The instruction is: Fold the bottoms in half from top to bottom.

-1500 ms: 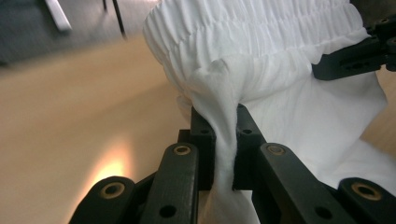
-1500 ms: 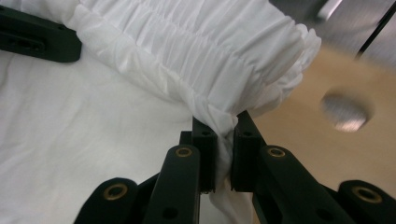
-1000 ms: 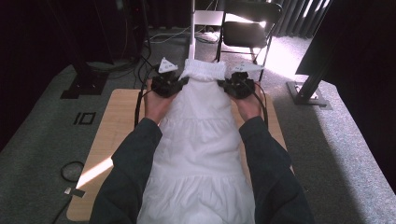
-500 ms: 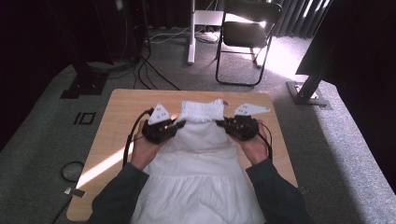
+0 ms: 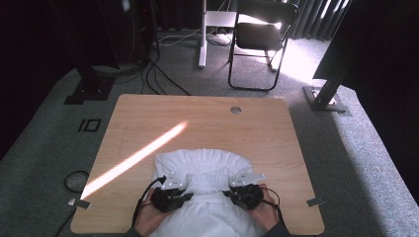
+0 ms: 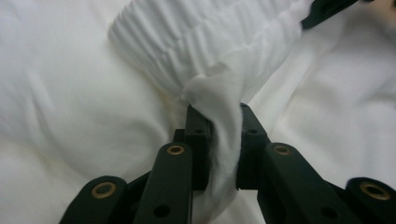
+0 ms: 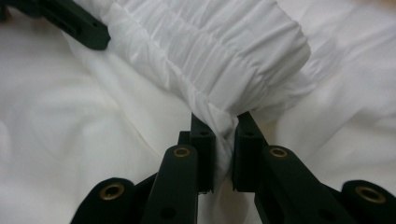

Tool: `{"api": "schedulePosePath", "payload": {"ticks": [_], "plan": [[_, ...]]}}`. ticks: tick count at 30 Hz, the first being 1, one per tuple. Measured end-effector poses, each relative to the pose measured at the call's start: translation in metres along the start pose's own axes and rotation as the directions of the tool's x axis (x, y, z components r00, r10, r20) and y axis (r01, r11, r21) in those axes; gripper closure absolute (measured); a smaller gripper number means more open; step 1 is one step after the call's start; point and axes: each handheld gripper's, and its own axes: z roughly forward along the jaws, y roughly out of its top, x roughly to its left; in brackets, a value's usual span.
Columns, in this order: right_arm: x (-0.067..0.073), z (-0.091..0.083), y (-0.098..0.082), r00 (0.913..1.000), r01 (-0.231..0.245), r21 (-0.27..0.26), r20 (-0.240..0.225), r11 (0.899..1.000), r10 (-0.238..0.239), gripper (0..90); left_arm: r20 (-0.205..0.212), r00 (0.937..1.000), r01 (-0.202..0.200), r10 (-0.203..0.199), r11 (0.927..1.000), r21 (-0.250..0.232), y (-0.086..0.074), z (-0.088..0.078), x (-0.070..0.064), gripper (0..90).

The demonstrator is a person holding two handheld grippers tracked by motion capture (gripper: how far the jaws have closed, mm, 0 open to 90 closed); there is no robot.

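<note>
Pinching the gathered band of the white dress (image 5: 207,173), the left gripper (image 6: 218,140) and right gripper (image 7: 223,140) are folding it down over itself at the near edge of the table (image 5: 207,116), probably needing to let go next.

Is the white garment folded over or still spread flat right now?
Folded over. The white garment has its gathered band doubled back onto the cloth below, both ends pinched by the left gripper and right gripper.
</note>
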Motion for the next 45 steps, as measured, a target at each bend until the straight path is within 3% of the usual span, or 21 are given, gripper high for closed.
{"api": "schedulePosePath", "payload": {"ticks": [2, 5, 10, 13, 15, 16, 17, 21, 30, 35, 38, 39, 40, 41, 45], "plan": [[0.0, 0.012, -0.005, 0.9999, 0.007, 0.051, 0.01, 0.999, -0.008, 81.7, 0.004, 0.9992, 0.041, -0.041, 0.9992, 0.004, -0.004, 0.01, 0.008, 79.6], [-0.003, 0.025, -0.003, 0.9991, 0.02, 0.082, 0.035, 0.996, -0.023, 81.9, 0.004, 0.9994, 0.035, -0.035, 0.9994, -0.001, -0.001, 0.018, 0.017, 79.7], [-0.023, 0.038, 0.003, 0.9993, -0.023, 0.064, 0.031, 0.998, 0.021, 81.7, -0.041, 0.9991, -0.006, 0.007, 1.0, 0.006, 0.016, 0.028, 0.034, 79.6], [-0.036, 0.046, 0.012, 0.9983, -0.041, 0.059, 0.044, 0.997, 0.039, 81.6, -0.081, 0.996, -0.037, 0.038, 0.9991, 0.019, 0.031, 0.036, 0.047, 79.4], [-0.041, 0.049, 0.015, 0.9977, -0.044, 0.056, 0.054, 0.997, 0.041, 81.7, -0.09, 0.9953, -0.035, 0.036, 0.9992, 0.017, 0.035, 0.039, 0.051, 79.4], [-0.046, 0.052, 0.018, 0.9971, -0.046, 0.053, 0.063, 0.998, 0.042, 81.6, -0.108, 0.9933, -0.037, 0.039, 0.9991, 0.019, 0.044, 0.045, 0.061, 79.4], [-0.057, 0.058, 0.026, 0.9962, -0.058, 0.055, 0.069, 0.997, 0.054, 81.6, -0.111, 0.993, -0.039, 0.041, 0.9991, 0.018, 0.048, 0.047, 0.066, 79.4], [-0.076, 0.069, 0.038, 0.9942, -0.081, 0.051, 0.075, 0.995, 0.077, 81.7, -0.119, 0.9925, -0.028, 0.029, 0.9996, 0.008, 0.062, 0.056, 0.085, 79.4], [-0.107, 0.09, 0.063, 0.9845, -0.122, 0.047, 0.133, 0.991, 0.115, 82.0, -0.187, 0.9824, -0.005, 0.004, 1.0, -0.004, 0.089, 0.075, 0.112, 79.6], [-0.121, 0.105, 0.079, 0.976, -0.143, 0.045, 0.172, 0.989, 0.134, 82.5, -0.234, 0.9708, 0.05, -0.051, 0.9987, -0.011, 0.104, 0.084, 0.127, 79.9], [-0.127, 0.115, 0.094, 0.9713, -0.142, 0.076, 0.203, 0.987, 0.124, 82.6, -0.273, 0.9588, 0.08, -0.077, 0.9968, -0.001, 0.115, 0.09, 0.134, 79.9], [-0.127, 0.115, 0.094, 0.9713, -0.142, 0.076, 0.203, 0.987, 0.124, 82.6, -0.273, 0.9588, 0.08, -0.077, 0.9968, -0.001, 0.115, 0.09, 0.134, 79.9], [-0.129, 0.118, 0.098, 0.97, -0.147, 0.079, 0.207, 0.986, 0.128, 82.6, -0.298, 0.9508, 0.091, -0.083, 0.9958, 0.012, 0.121, 0.092, 0.138, 79.9], [-0.135, 0.123, 0.103, 0.9672, -0.171, 0.075, 0.203, 0.982, 0.153, 82.6, -0.307, 0.947, 0.104, -0.094, 0.9945, 0.017, 0.124, 0.093, 0.14, 80.0], [-0.14, 0.127, 0.108, 0.9627, -0.195, 0.069, 0.205, 0.978, 0.177, 82.7, -0.315, 0.9422, 0.127, -0.113, 0.9916, 0.025, 0.129, 0.095, 0.146, 80.3]]}}
